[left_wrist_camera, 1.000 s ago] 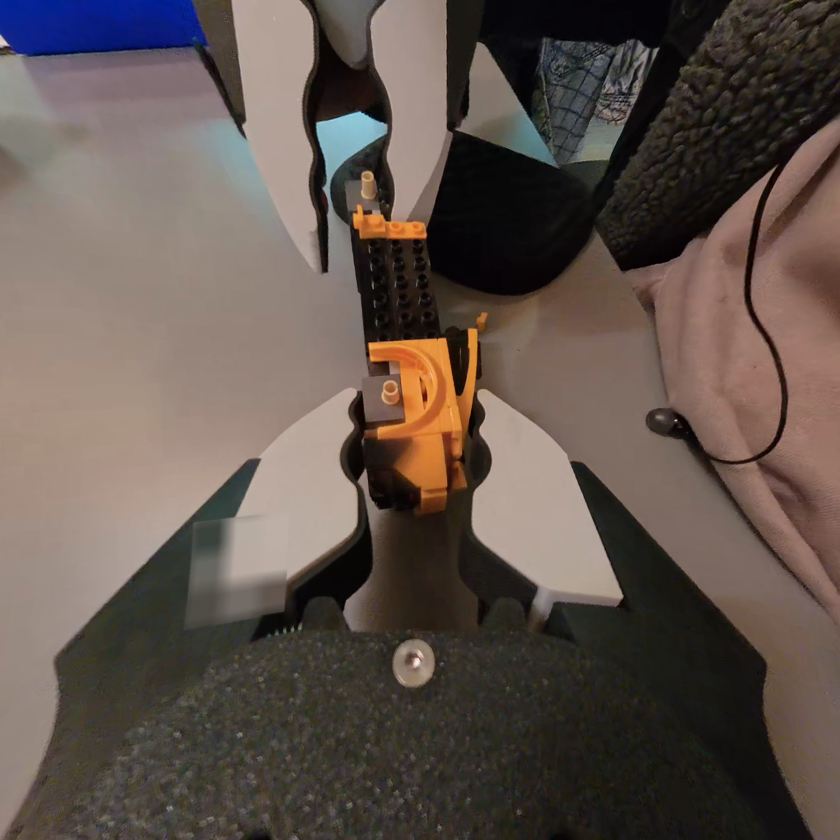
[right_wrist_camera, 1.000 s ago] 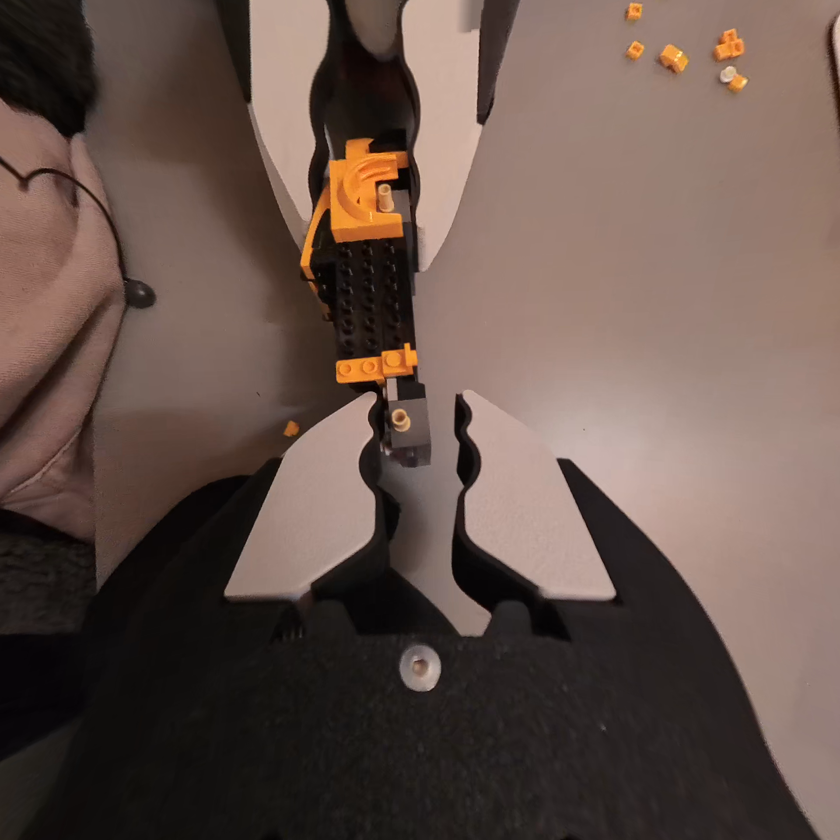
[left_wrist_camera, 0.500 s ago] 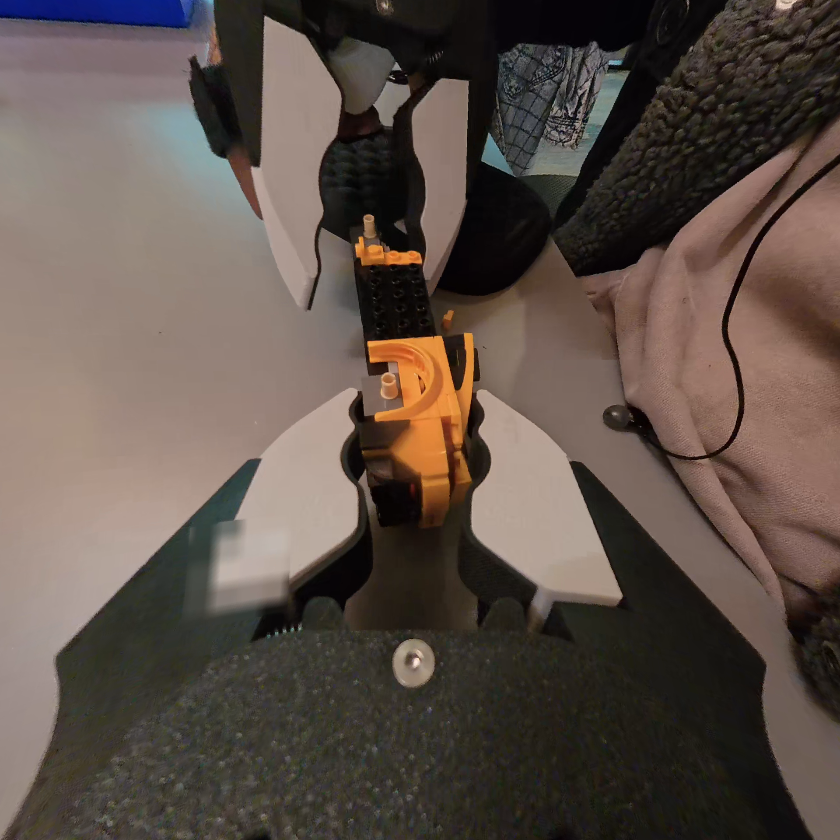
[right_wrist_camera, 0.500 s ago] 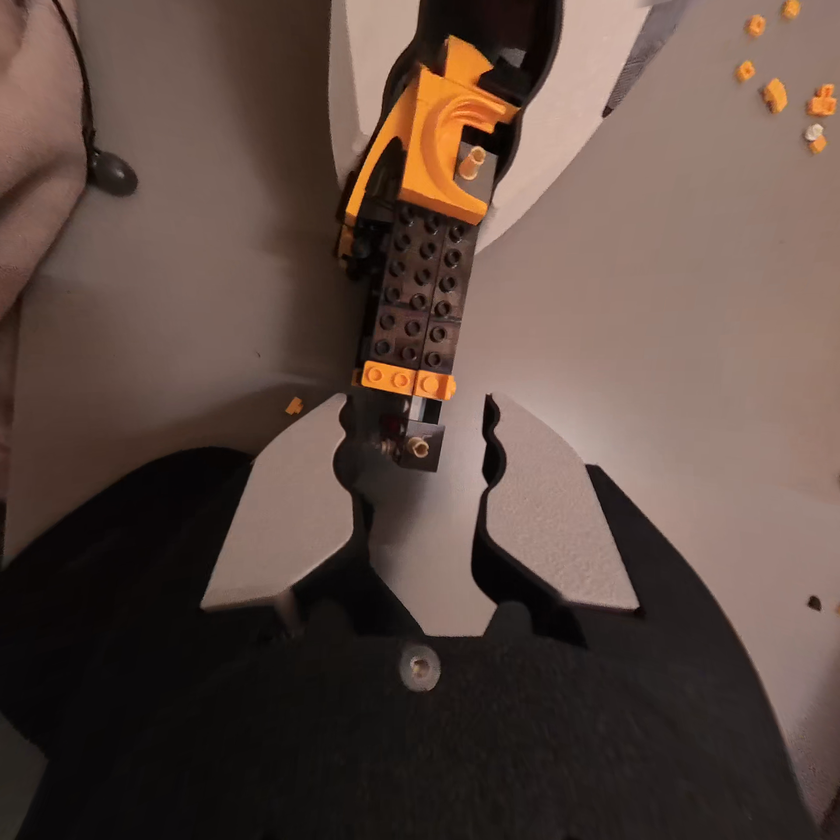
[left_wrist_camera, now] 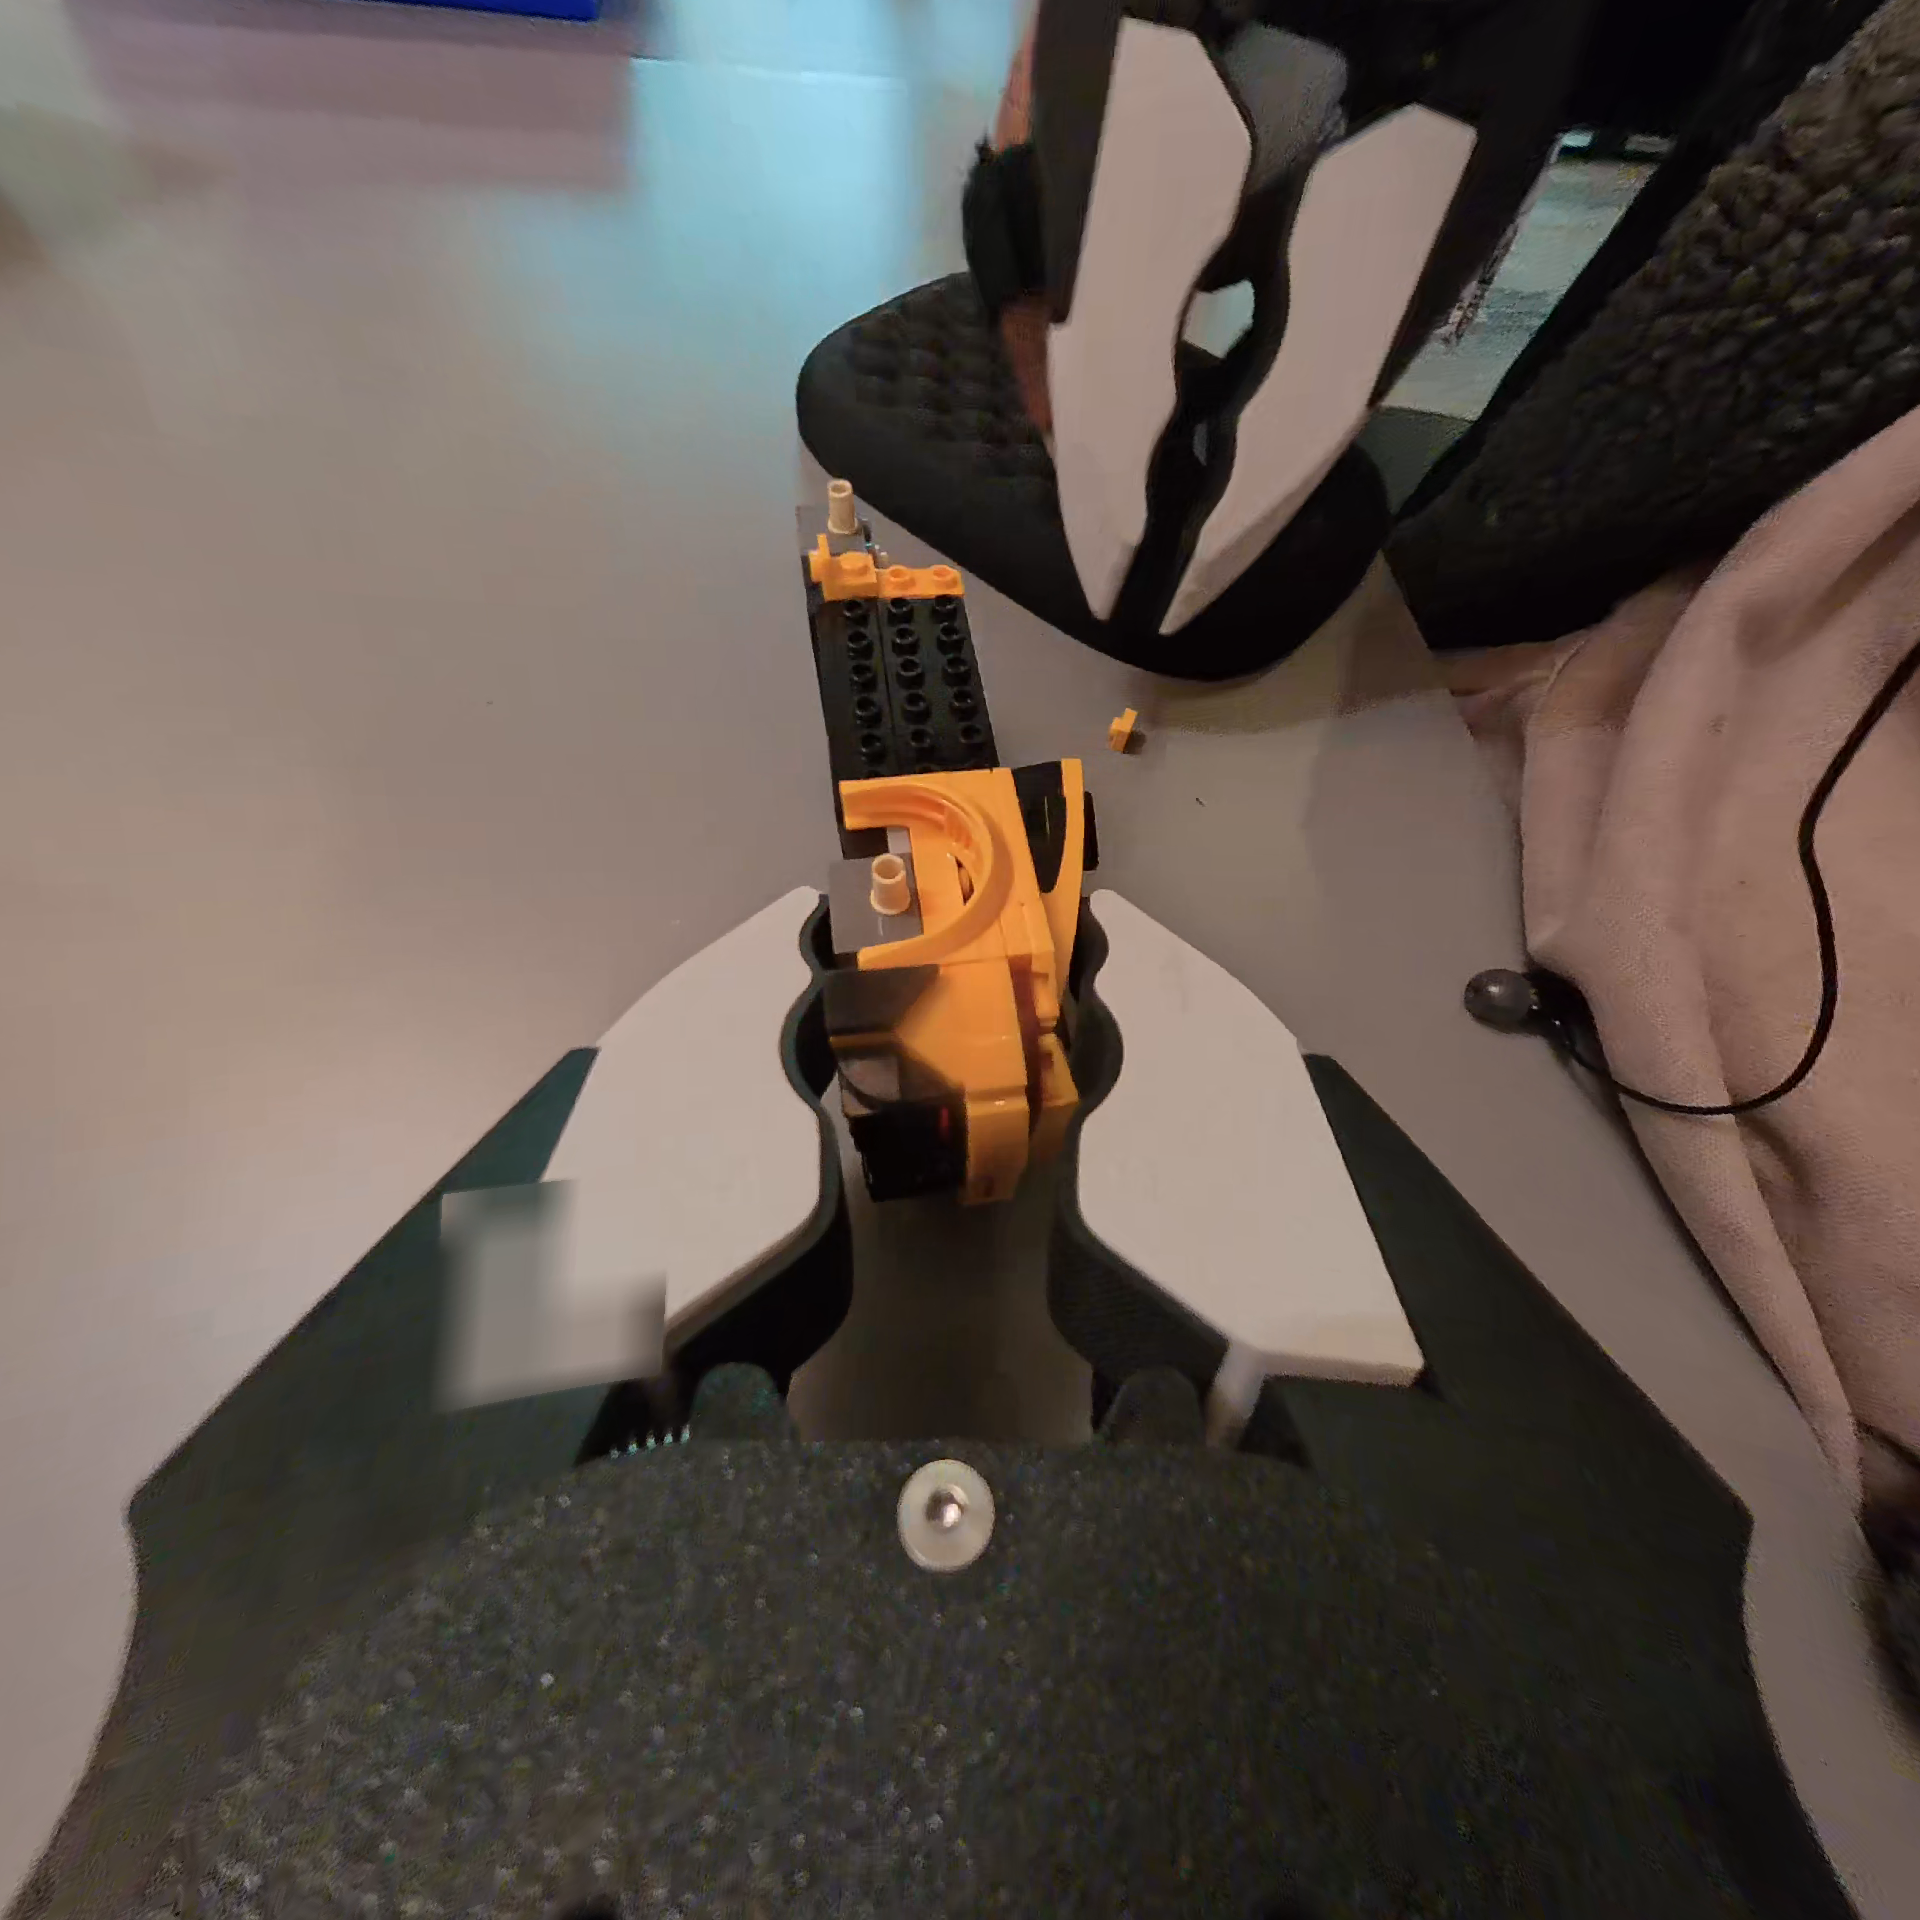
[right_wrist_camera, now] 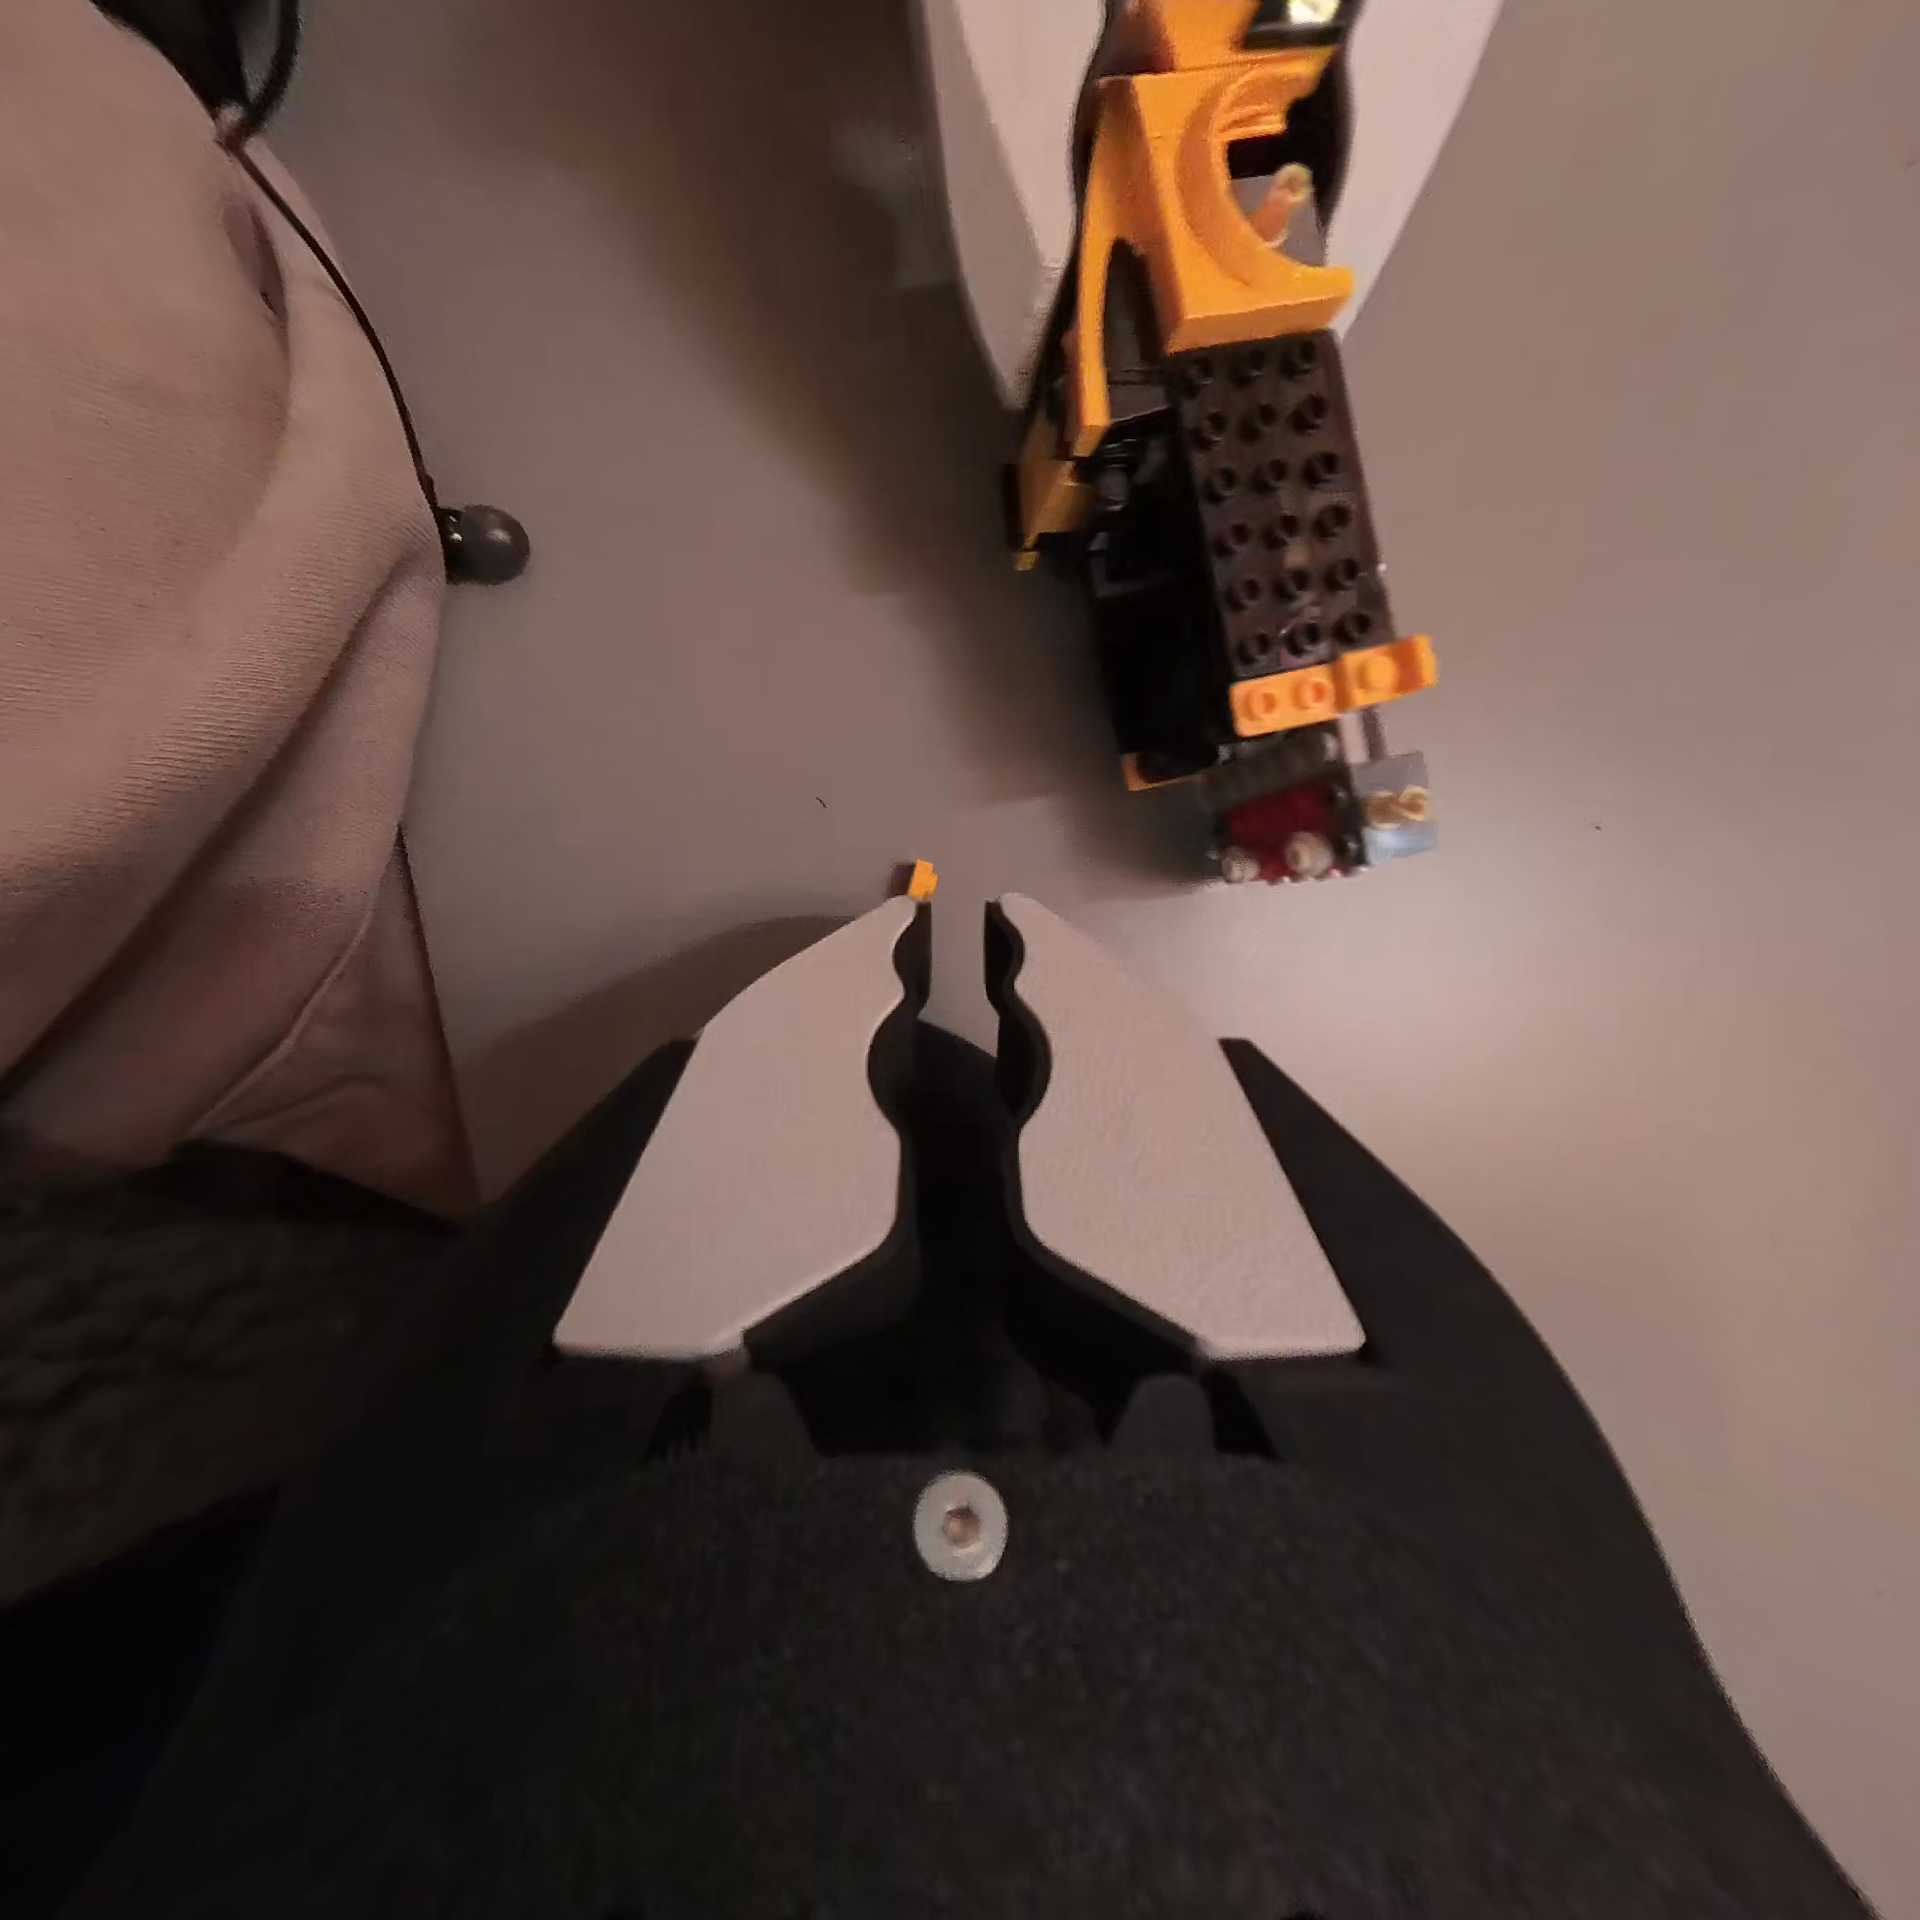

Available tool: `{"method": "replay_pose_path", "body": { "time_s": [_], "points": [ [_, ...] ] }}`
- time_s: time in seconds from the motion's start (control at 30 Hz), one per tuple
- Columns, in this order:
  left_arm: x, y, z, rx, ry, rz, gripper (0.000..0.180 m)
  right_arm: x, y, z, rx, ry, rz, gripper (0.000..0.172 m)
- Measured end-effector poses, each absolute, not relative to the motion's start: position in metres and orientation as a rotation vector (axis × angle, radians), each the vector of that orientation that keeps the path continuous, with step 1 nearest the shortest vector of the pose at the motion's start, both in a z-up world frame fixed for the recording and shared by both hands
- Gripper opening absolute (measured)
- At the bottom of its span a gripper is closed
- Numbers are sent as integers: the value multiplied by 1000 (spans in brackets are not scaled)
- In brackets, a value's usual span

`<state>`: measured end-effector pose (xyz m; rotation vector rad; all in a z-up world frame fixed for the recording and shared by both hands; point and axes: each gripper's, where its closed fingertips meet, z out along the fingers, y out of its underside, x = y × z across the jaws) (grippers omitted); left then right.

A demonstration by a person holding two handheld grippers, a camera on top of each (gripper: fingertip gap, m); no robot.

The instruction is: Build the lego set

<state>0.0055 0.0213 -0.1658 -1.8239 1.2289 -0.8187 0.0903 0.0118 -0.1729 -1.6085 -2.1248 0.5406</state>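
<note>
Left wrist view: left gripper (left_wrist_camera: pixel 951 997) clamps orange cab end of black-and-orange brick model (left_wrist_camera: pixel 940 862), pads pressed on both flanks; long studded body juts forward off grey table (left_wrist_camera: pixel 364 675), free end unsupported, likely so it stays reachable. Right gripper (right_wrist_camera: pixel 954 914) apart from model, jaws narrow with slim gap, nothing between them. Small orange piece (right_wrist_camera: pixel 921 881) lies on table just off its left fingertip. Pink garment (right_wrist_camera: pixel 177 623) and black cord at table edge.
</note>
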Motion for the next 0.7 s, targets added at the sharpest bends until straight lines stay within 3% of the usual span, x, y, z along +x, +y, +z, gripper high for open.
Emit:
{"method": "replay_pose_path", "body": {
  "time_s": [0.33,0.7],
  "points": [
    [3,27,-166,-1826,1214,-774,43,81,9,-189,-1817,-2108,638,4],
    [2,27,-166,-1819,1227,-742,43,85,2,-201,-1563,-2281,255,7]
  ]
}}
